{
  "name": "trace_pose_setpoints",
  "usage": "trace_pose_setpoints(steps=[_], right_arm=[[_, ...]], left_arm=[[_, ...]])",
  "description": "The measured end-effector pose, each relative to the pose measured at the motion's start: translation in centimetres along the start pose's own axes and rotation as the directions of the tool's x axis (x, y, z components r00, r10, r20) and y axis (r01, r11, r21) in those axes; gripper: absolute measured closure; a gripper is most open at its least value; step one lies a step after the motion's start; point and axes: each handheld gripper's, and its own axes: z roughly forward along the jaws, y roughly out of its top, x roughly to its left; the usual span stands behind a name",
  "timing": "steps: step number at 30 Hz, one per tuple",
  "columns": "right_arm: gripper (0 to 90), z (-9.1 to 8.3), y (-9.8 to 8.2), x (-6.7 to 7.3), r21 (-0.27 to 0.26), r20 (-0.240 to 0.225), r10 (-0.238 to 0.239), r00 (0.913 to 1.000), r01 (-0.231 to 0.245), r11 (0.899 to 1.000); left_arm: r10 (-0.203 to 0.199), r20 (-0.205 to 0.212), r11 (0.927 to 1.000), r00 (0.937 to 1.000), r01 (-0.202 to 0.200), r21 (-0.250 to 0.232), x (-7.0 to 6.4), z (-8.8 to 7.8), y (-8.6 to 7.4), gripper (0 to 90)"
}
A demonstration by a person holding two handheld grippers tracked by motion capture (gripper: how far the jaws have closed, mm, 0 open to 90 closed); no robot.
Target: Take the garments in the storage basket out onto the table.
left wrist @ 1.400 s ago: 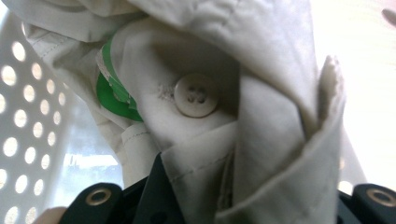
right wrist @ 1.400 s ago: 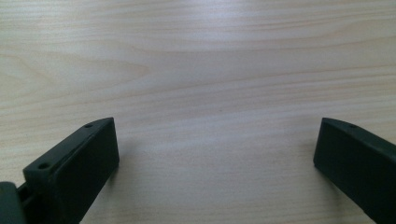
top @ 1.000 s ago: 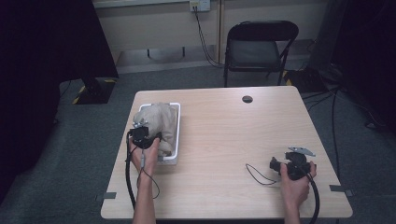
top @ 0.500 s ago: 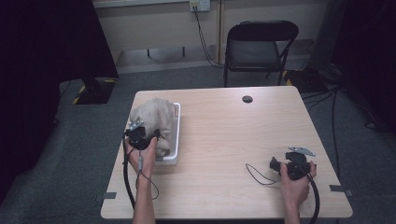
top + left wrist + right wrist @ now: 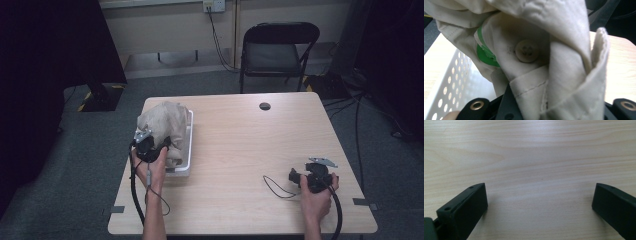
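The desk (image 5: 240, 165) is light wood w/ visible grain, rounded corners, and a small dark round hole (image 5: 265, 106) near the far edge. It stands on grey carpet (image 5: 100, 165). Behind it is a black folding chair (image 5: 278, 52), and on the beige wall a socket (image 5: 213, 5) w/ a cable hanging down. Left and right sides of the room are very dark; some cables lie on the floor at the right.

On the left part of the desk sits a white perforated basket (image 5: 186, 150). The beige cloth (image 5: 162, 122) is bunched up in and above it. The left gripper (image 5: 148, 148) is at the near side of the cloth, jaws clenched on a fold of it; in the left gripper view the cloth (image 5: 564, 82) is between the jaws, w/ a beige button (image 5: 526, 50) and a green label (image 5: 485, 53) on it.

The right gripper (image 5: 314, 175) rests on the desk at the near right, well apart from the basket. Its jaws are released, approx. fully spread, w/ bare wood between them.
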Motion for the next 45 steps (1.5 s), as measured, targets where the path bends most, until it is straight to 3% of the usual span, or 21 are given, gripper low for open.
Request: trace_pose_setpoints(steps=[13, 45], right_arm=[[0.0, 0.0, 0.0, 0.0, 0.0, 0.0, 0.0, 1.0, 0.0, 1.0], [0.0, 0.0, 0.0, 0.0, 0.0, 0.0, 0.0, 1.0, 0.0, 1.0]], left_arm=[[0.003, 0.015, 0.9982, 0.9999, -0.002, -0.06, -0.2, -1.2, 0.2, 76.3], [0.02, 0.07, 0.9899, 0.9974, -0.01, -0.141, -0.8, -3.3, 0.7, 76.4]])
